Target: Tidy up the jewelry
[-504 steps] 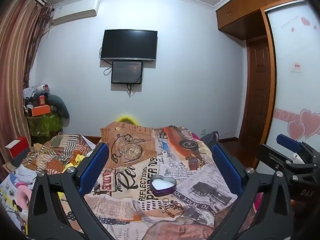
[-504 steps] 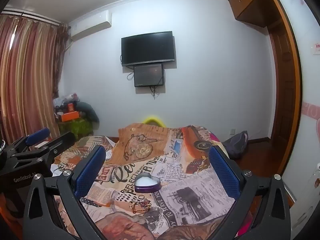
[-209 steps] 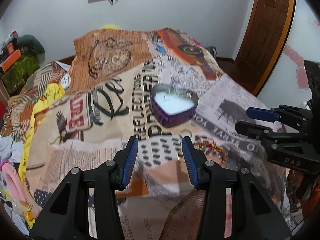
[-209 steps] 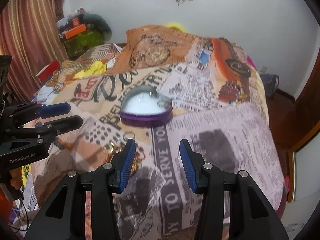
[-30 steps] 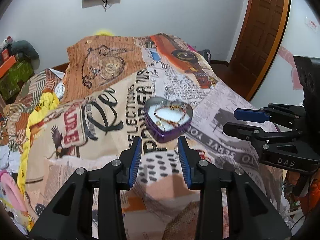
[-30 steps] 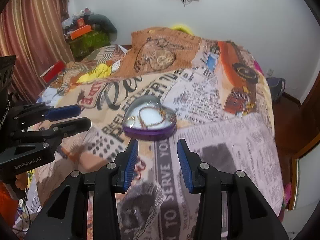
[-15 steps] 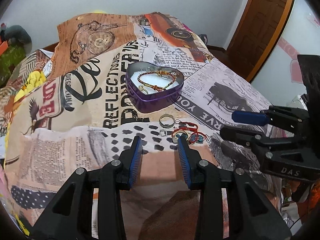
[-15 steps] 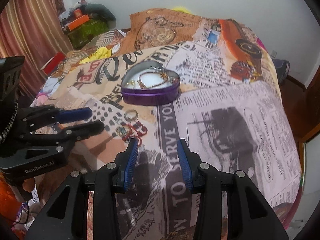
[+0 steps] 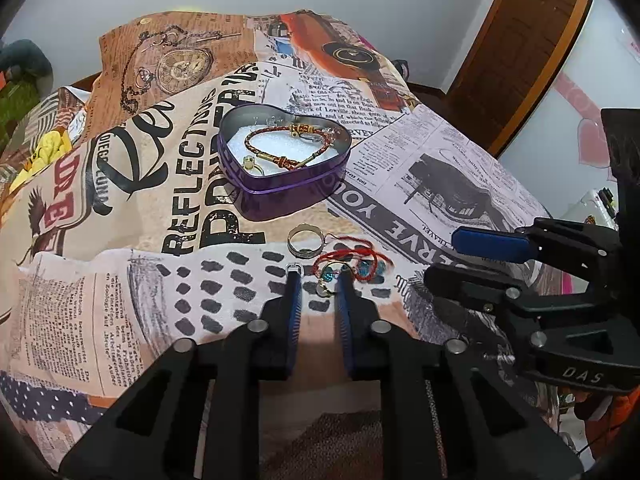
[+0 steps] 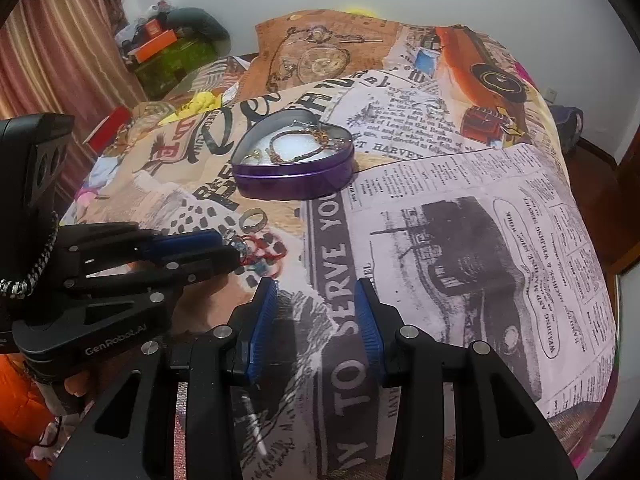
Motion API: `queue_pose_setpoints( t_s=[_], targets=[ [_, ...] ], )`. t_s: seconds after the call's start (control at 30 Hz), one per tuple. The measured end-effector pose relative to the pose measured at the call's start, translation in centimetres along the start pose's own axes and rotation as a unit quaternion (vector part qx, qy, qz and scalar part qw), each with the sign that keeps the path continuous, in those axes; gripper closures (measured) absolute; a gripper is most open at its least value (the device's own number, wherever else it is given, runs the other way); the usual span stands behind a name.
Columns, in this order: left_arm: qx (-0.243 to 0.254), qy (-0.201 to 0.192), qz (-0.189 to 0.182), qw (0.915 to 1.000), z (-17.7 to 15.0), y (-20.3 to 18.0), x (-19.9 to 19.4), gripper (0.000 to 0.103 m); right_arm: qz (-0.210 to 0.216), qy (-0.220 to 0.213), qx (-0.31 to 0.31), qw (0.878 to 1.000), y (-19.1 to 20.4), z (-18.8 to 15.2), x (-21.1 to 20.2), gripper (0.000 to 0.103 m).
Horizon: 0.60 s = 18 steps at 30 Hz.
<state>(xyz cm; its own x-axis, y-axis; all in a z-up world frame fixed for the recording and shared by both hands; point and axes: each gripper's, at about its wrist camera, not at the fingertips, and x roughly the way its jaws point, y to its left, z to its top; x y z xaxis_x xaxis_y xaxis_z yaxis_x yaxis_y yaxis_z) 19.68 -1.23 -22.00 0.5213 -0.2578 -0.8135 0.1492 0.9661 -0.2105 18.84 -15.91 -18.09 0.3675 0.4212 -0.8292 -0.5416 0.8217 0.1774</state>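
Lowered since earlier, left tool now narrowed almost shut at small gold ring in loose jewelry just ahead. Right tool half-wide, empty. Already inside purple heart-shaped tin beyond: braided bracelet. Left outside: silver band ring, red cord.

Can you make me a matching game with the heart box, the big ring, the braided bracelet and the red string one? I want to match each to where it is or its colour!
Things:
1. heart tin
2. wide ring
3. braided bracelet
4. red string bracelet

Clues:
A. lying inside the tin
B. purple on the outside
C. on the blanket, with blue beads
D. silver-coloured, on the blanket just in front of the tin

Pairs: 1-B, 2-D, 3-A, 4-C
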Motion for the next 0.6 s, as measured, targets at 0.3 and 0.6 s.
queue_pose_setpoints(
  t_s=[0.3, 0.6],
  targets=[
    [-0.005, -0.015, -0.005, 0.9999, 0.1, 0.4, -0.7, 0.1, 0.001, 0.002, -0.016, 1.0, 0.8, 0.6, 0.5, 0.066],
    [-0.009, -0.039, 0.025, 0.9989, -0.1, 2.4, -2.8, 0.1, 0.001, 0.013, -0.039, 0.999, 1.8, 2.4, 2.1, 0.066]
  ],
)
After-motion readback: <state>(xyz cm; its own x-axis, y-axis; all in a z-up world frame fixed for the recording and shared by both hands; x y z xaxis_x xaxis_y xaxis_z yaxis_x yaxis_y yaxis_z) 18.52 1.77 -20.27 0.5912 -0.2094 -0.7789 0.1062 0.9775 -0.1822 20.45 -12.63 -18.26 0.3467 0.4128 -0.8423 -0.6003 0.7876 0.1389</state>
